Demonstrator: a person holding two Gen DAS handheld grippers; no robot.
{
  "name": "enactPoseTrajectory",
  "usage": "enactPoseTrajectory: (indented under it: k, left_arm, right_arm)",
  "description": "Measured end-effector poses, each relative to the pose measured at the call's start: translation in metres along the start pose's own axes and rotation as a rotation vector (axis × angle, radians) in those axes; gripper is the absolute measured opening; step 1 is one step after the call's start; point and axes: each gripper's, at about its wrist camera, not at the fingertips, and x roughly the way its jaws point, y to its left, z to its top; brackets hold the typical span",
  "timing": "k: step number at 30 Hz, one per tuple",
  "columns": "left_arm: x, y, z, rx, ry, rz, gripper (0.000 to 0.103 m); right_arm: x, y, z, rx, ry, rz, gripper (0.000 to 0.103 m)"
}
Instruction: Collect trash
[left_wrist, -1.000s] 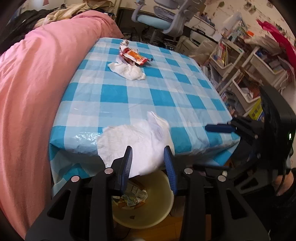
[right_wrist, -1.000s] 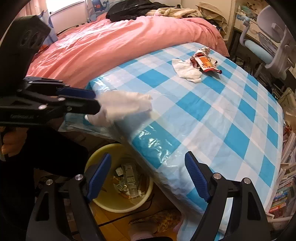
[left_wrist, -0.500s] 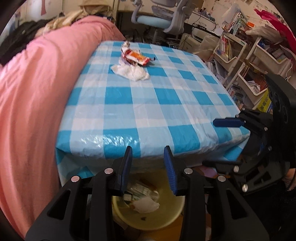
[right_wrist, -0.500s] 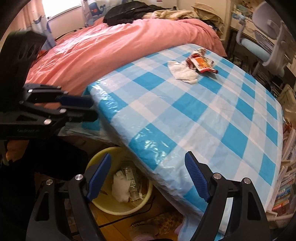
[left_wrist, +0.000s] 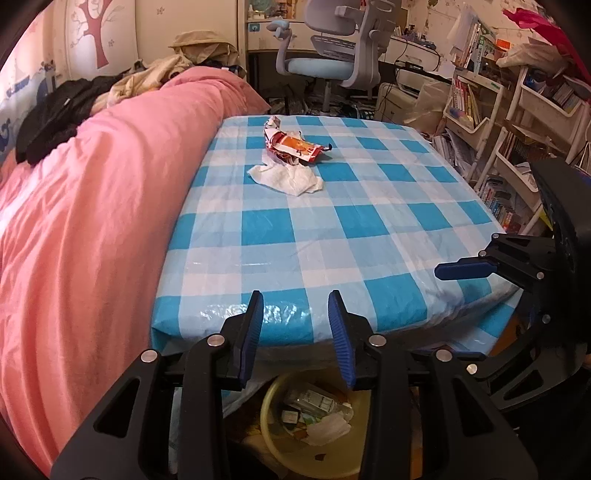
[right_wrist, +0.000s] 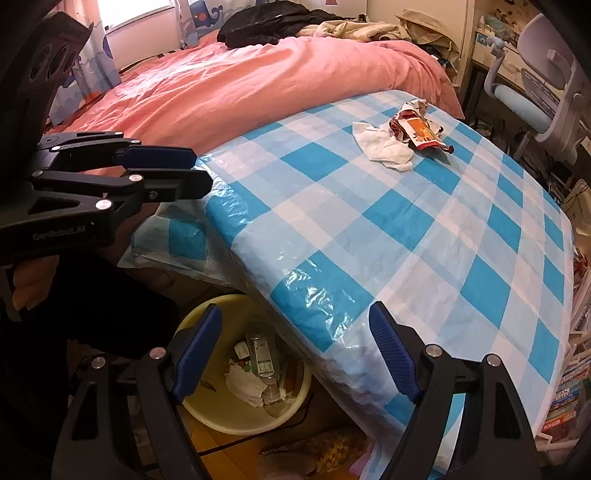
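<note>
Left tongs: I've got them over the near edge of the surface, just above the bin. The jaws have just been easing apart and nothing sits between them.
Right tongs: spread wide and carrying nothing, hovering at the corner of the surface nearest the bin.
Bin: yellow, on the floor, tucked partly under the surface's near edge. I see a crumpled white tissue inside, lying against a clear bottle and other scraps.
Trash on the surface: a second white tissue and a red-and-white snack wrapper lie together at the end far from the bin, the wrapper overlapping the tissue's far side.
Cloth: blue-and-white check, glossy and wrinkled at the edge above the bin.
Bed: pink cover, pressed against the surface's side, left of the bin in the left view.
</note>
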Motion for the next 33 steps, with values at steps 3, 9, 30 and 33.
enactPoseTrajectory:
  k: [3,9,30,33]
  left_arm:
    - [-0.002,-0.002,0.002,0.014,-0.017,0.019,0.040]
    - [0.008,-0.001,0.026,-0.026,-0.053,0.012,0.051]
    - [0.065,0.004,0.122,-0.091,-0.136,0.051,0.086]
    - [0.064,0.004,0.123,-0.100,-0.127,0.048,0.088]
  right_arm:
    - [0.000,0.001,0.001,-0.004,-0.002,-0.005,0.078]
    - [-0.006,-0.006,0.006,0.024,-0.032,-0.052,0.078]
    - [-0.019,-0.079,0.031,0.241,-0.116,-0.221,0.087]
    - [-0.017,-0.080,0.032,0.239,-0.114,-0.227,0.087]
